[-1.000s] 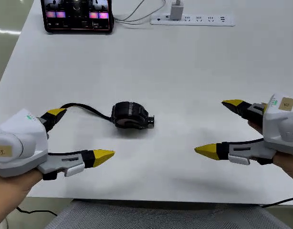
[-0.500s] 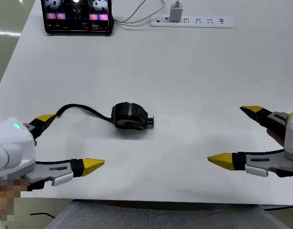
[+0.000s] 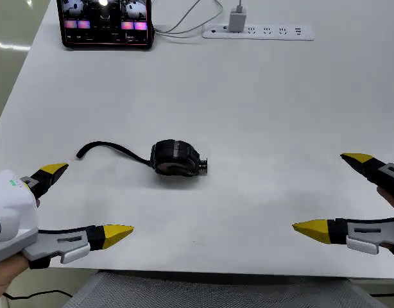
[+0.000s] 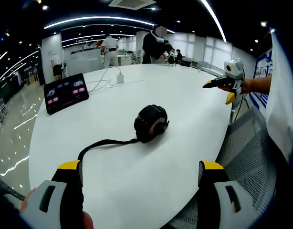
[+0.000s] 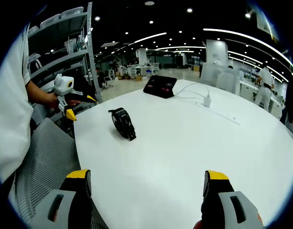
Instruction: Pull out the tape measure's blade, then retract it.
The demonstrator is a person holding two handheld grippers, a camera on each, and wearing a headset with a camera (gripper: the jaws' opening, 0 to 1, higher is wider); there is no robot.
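Observation:
A black tape measure [image 3: 176, 158] lies on the white table [image 3: 248, 96], its black strap [image 3: 107, 147] trailing off to the left. It also lies ahead in the left gripper view [image 4: 151, 123] and in the right gripper view [image 5: 122, 122]. My left gripper [image 3: 86, 200] hovers open at the table's near left edge, well short of the strap. My right gripper [image 3: 341, 192] is open at the near right edge, far from the tape measure. Nothing sits between either pair of yellow-tipped fingers [image 3: 117, 232].
A tablet with a lit screen [image 3: 106, 19] stands at the far left of the table. A white power strip [image 3: 258, 29] with a plugged charger and cables lies at the far edge. A grey mesh chair [image 3: 216, 292] is below the near edge. People stand in the background.
Both grippers have drawn back toward the near edge and apart, away from the tape measure. The tape measure has not moved.

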